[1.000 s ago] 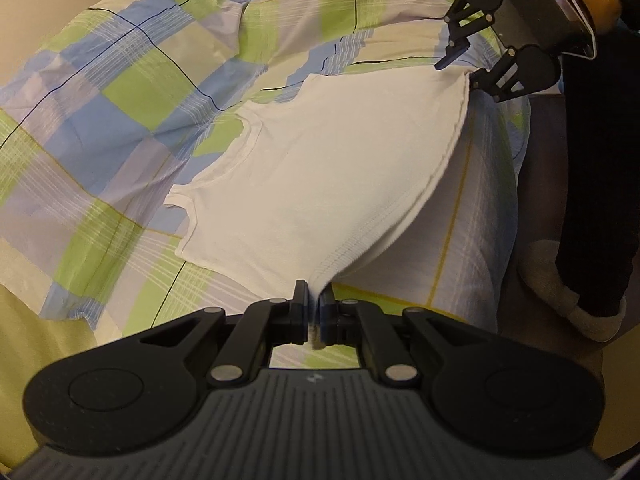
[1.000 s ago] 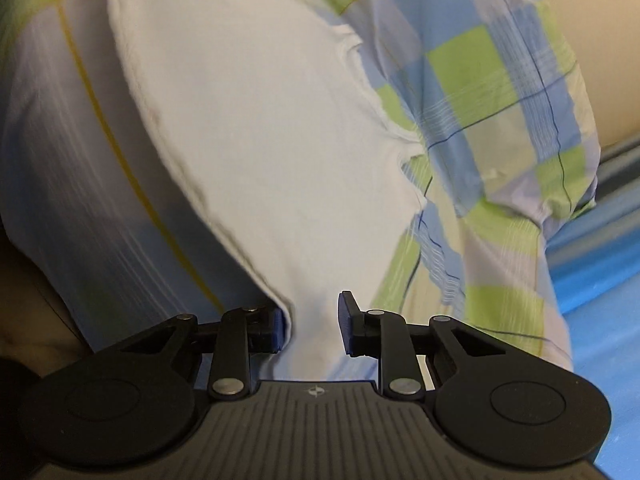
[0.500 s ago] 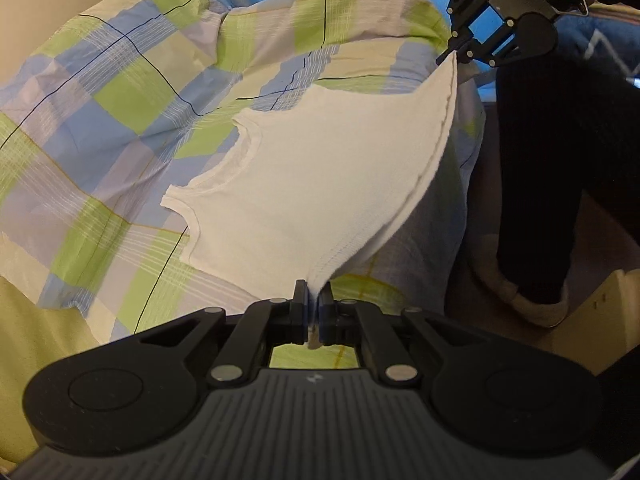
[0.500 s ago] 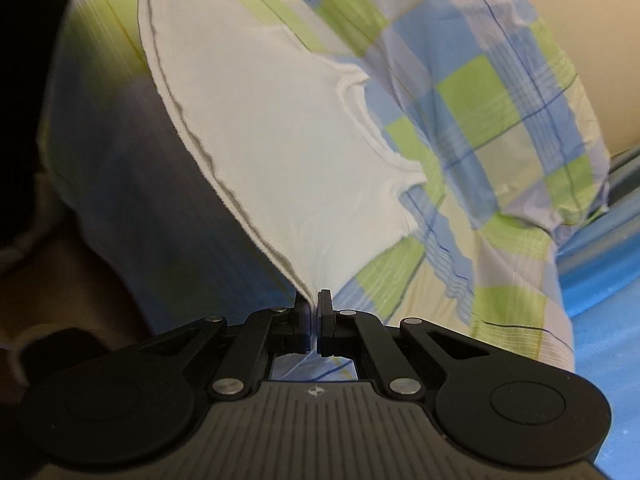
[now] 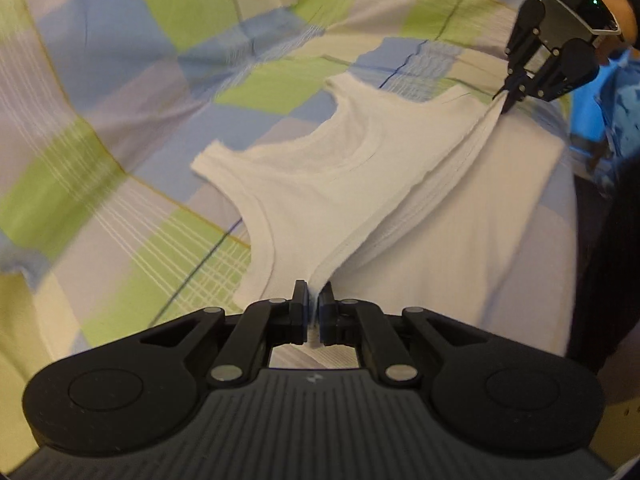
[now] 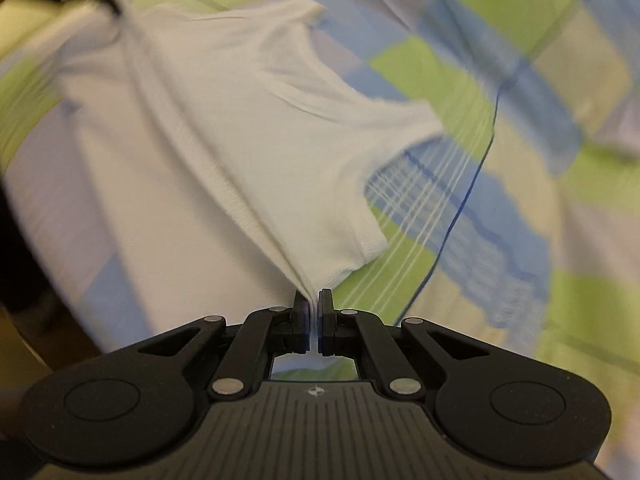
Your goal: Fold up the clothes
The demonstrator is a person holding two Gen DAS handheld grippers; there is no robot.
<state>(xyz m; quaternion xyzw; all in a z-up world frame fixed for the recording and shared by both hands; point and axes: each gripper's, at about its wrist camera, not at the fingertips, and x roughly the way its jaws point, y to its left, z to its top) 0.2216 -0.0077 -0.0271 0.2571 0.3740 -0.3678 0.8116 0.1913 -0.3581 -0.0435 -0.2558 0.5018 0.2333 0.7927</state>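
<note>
A white sleeveless top (image 5: 320,176) lies on a checked bedspread (image 5: 120,132), its straps and neckline pointing away. My left gripper (image 5: 314,300) is shut on one corner of its hem. In the left wrist view my right gripper (image 5: 507,98) pinches the other hem corner at the upper right. The hem edge is stretched taut between them and lifted off the bed. From the right wrist view, the white top (image 6: 248,112) fans out from my right gripper (image 6: 314,304), which is shut on it, and my left gripper (image 6: 110,2) shows dark and blurred at the top left.
The green, blue and lilac checked bedspread (image 6: 500,160) covers the bed on all sides. A person's dark trouser leg (image 5: 612,240) stands at the right beside the bed. A hand (image 5: 624,20) holds the right gripper's body.
My right gripper went from open to shut on the hem corner. Both grippers have lifted the hem and carried it forward over the top, toward the straps.
</note>
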